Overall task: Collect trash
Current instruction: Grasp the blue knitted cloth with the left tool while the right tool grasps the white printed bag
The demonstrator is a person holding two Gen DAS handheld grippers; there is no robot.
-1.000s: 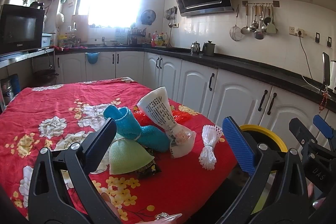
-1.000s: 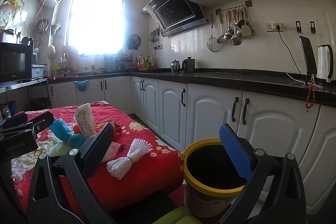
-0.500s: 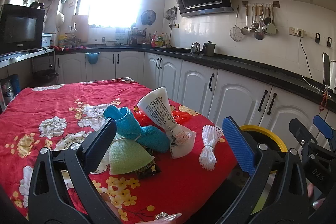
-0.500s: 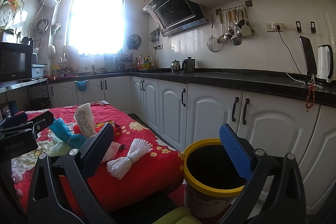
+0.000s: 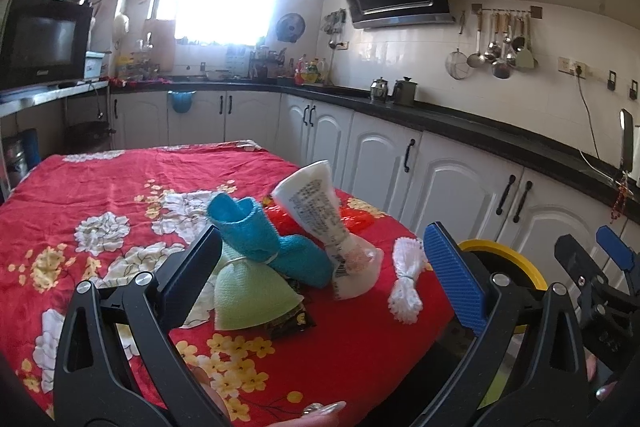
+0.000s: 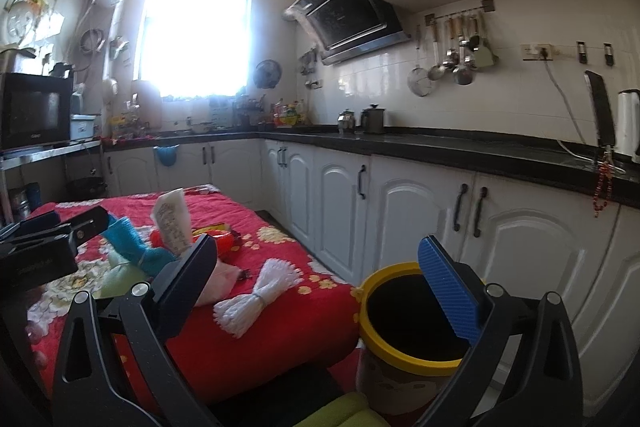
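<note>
A pile of trash lies on the red flowered tablecloth [image 5: 100, 187]: a blue foam net [image 5: 264, 243], a pale green net [image 5: 252, 297], a white printed pouch [image 5: 320, 215], a white foam net bundle [image 5: 406, 281], red wrappers [image 5: 356, 221]. My left gripper [image 5: 320, 275] hovers open in front of the pile, nothing between its fingers. My right gripper [image 6: 320, 275] stands open to the right, above the yellow-rimmed bin [image 6: 404, 315] beside the table. The white bundle [image 6: 256, 295] and blue net [image 6: 136, 243] also show in the right wrist view. Part of the bin's rim [image 5: 504, 263] shows behind my left gripper.
White cabinets [image 6: 400, 219] under a black counter [image 6: 460, 151] run along the right wall. The floor between table and cabinets is narrow. A microwave [image 5: 40, 43] sits on a shelf at left. A green cushion [image 6: 344, 411] lies low beside the bin.
</note>
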